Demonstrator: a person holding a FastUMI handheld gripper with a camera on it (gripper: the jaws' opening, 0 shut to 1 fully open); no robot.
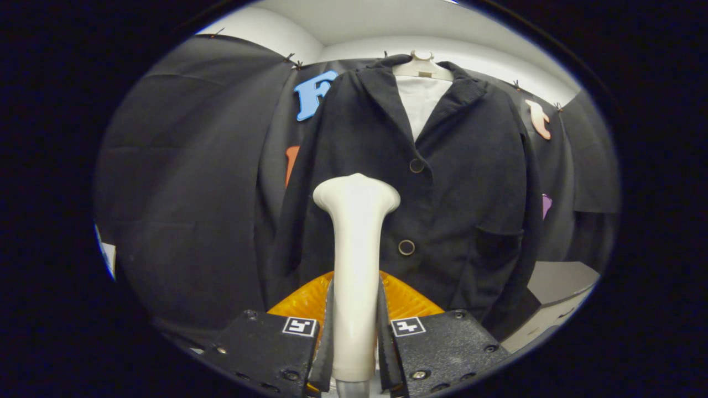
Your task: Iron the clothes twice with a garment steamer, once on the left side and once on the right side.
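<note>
Straight ahead, beyond the tongs, hangs a dark woollen two-button jacket (420, 193) on a pale hanger over a white shirt; nearer, rises a cream plastic garment steamer (355, 265), head at the jacket's left-hand panel; low, behind the handle, shows a ribbed orange base (406, 301); tongs (355, 342) clamped on the steamer's handle; probably a side pass in hand; next calls for slow travel along the cloth.

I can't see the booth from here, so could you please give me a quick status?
Tongs shut on steamer. Steamer head up, in front of the jacket, left of the buttons. Jacket hangs buttoned. Nothing in the way.
</note>
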